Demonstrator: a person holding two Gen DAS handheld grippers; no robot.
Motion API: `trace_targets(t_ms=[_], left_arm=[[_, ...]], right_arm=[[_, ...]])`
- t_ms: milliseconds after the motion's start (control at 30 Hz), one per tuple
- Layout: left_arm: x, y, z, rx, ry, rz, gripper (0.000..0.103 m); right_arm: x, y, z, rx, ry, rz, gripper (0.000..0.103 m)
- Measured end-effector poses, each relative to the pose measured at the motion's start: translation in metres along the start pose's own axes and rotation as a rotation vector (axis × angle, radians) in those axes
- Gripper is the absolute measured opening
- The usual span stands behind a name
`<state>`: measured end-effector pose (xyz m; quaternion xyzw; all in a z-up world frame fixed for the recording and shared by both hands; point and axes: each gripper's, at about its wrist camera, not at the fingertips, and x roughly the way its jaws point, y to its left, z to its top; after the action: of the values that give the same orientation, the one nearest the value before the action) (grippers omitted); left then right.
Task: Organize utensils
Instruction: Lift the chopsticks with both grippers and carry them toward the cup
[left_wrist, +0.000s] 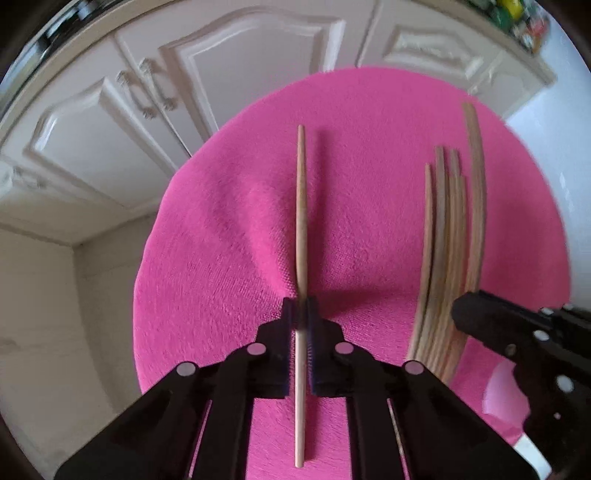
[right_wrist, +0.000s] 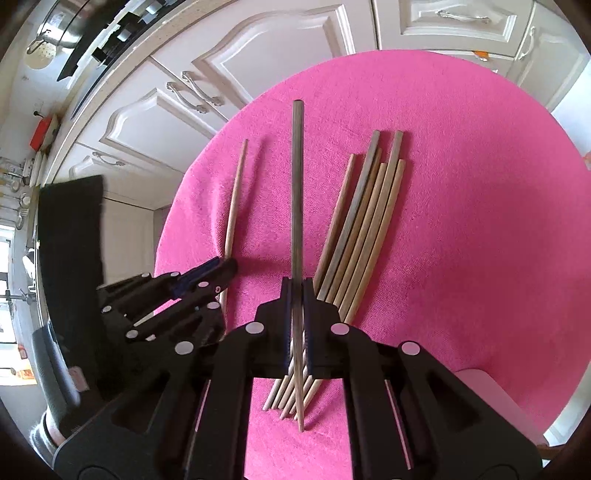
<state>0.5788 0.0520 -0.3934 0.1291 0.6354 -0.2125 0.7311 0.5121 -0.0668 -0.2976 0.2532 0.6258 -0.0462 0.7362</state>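
Note:
A pink towel (left_wrist: 240, 229) covers the table. My left gripper (left_wrist: 301, 314) is shut on a light wooden chopstick (left_wrist: 300, 206) that points away along the fingers, just above the towel. My right gripper (right_wrist: 296, 295) is shut on a darker chopstick (right_wrist: 296, 192) and holds it over the towel. A pile of several wooden chopsticks (right_wrist: 364, 229) lies fanned on the towel right of the held one; it also shows in the left wrist view (left_wrist: 448, 251). The left gripper (right_wrist: 218, 271) and its chopstick (right_wrist: 236, 195) appear at the left of the right wrist view; the right gripper (left_wrist: 469, 310) appears at the right of the left wrist view.
White kitchen cabinets (right_wrist: 207, 92) with metal handles stand beyond the towel's far edge. A counter with a hob and pots (right_wrist: 74, 33) is at the upper left. A pale pink object (right_wrist: 480, 387) shows at the towel's near right edge.

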Motion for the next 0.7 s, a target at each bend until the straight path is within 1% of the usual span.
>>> trace_targets(t_ms=[100,200,233,300,367,433,467,567,600,633,700], left_arm=[[-0.017,0.008,-0.008,-0.051,-0.046,-0.052,0.006],[-0.042,0.013,-0.023,-0.101,-0.122,-0.094,0.006],[-0.048,0.014,-0.026,-0.111,-0.146,-0.098,0.000],[-0.065,0.019,-0.035,-0.149,-0.199,-0.139,0.000],[-0.082,0.014,-0.049,-0.156,-0.256,-0.121,0.000],[-0.082,0.013,-0.056,-0.177,-0.245,-0.120,0.000],[-0.081,0.012,-0.059,-0.196,-0.240,-0.103,0.000],[-0.083,0.012,-0.066,-0.243,-0.257,-0.095,0.000],[-0.081,0.013,-0.066,-0.254,-0.256,-0.106,0.002],[-0.078,0.013,-0.065,-0.263,-0.241,-0.128,0.001],[-0.070,0.007,-0.060,-0.242,-0.219,-0.121,0.001]], right_arm=[[-0.008,0.004,-0.002,-0.024,-0.013,0.010,0.006],[-0.021,0.011,-0.005,-0.063,-0.029,0.036,0.006],[-0.028,0.015,-0.007,-0.084,-0.037,0.051,0.006],[-0.039,0.019,-0.012,-0.115,-0.049,0.067,0.006],[-0.049,0.021,-0.017,-0.145,-0.055,0.085,0.006],[-0.053,0.021,-0.020,-0.163,-0.051,0.093,0.006],[-0.055,0.021,-0.022,-0.175,-0.045,0.095,0.006],[-0.056,0.018,-0.029,-0.192,-0.033,0.096,0.006],[-0.055,0.018,-0.031,-0.193,-0.029,0.092,0.006],[-0.054,0.016,-0.033,-0.191,-0.025,0.090,0.006],[-0.049,0.012,-0.034,-0.182,-0.018,0.082,0.006]])
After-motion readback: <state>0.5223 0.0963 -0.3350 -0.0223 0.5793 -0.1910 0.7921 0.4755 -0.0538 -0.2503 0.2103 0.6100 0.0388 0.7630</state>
